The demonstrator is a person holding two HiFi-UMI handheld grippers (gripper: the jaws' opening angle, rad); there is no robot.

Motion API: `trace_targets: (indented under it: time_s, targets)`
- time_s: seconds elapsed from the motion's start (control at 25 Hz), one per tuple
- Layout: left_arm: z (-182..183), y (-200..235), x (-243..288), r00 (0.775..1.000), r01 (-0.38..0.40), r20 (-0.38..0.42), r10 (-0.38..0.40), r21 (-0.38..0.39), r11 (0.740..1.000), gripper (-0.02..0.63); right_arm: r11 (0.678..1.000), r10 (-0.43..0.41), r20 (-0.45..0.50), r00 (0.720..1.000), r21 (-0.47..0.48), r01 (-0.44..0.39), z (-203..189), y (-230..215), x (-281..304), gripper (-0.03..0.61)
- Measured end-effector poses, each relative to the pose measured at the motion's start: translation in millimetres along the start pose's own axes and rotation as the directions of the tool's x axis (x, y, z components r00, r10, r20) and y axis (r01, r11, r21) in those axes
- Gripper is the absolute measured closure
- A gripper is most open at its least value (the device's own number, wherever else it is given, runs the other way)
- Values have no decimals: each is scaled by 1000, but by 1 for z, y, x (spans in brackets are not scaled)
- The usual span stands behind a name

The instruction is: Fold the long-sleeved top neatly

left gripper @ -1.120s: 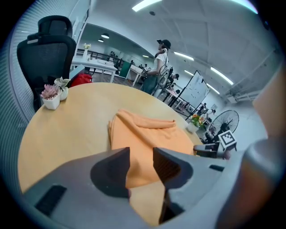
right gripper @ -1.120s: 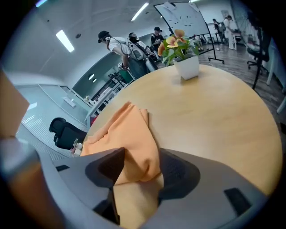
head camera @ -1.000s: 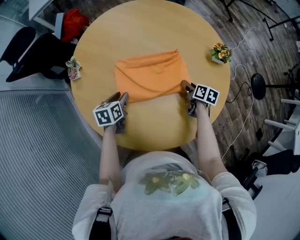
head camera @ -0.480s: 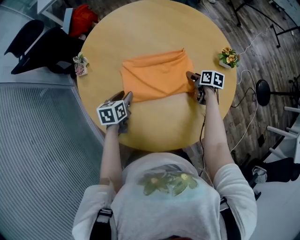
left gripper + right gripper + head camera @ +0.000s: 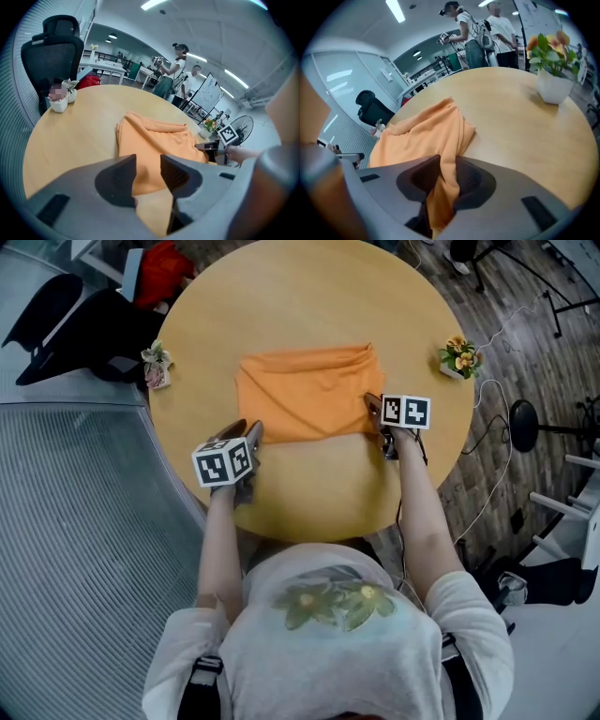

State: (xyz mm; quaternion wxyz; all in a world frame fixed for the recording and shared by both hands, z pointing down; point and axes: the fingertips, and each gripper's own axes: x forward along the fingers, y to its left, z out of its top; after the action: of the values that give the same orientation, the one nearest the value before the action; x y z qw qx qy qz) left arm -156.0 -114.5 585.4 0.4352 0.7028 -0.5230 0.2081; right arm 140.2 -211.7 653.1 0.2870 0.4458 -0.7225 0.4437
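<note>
The orange long-sleeved top (image 5: 305, 401) lies folded into a rough rectangle in the middle of the round wooden table (image 5: 309, 493). My right gripper (image 5: 373, 407) is at the top's near right corner. Its jaws have just been closing, and in the right gripper view (image 5: 443, 180) a bunched fold of the orange cloth (image 5: 422, 136) is pinched between them. My left gripper (image 5: 246, 432) rests just off the near left corner. In the left gripper view (image 5: 148, 171) its jaws stand apart with nothing between them, and the top (image 5: 154, 140) lies just beyond.
A small potted flower (image 5: 459, 357) stands at the table's right edge and another small pot (image 5: 156, 367) at the left edge. A black chair (image 5: 66, 329) and a red item (image 5: 159, 273) are beyond the table at the upper left. People stand in the room behind.
My right gripper shifted inward onto the top's right corner and its jaws closed on the cloth. The left gripper stayed where it was.
</note>
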Motion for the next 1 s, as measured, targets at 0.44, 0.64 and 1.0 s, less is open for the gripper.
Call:
trace_targets:
  time_s: [0.44,0.64,1.0]
  targets:
    - [17,14,-6,999,-28,33,28,-3,1000,453,997,42,97,994,68,-49,2,10,-42,500]
    - [20,16,-14,998,-20,57,21,-8,1000,453,997,0,117,993,82,-10,6,13,-69,501]
    - [20,20,-31,997,7,76,-7,7,1000,453,995,63,186,980,-93,-46,45,109,-110,502]
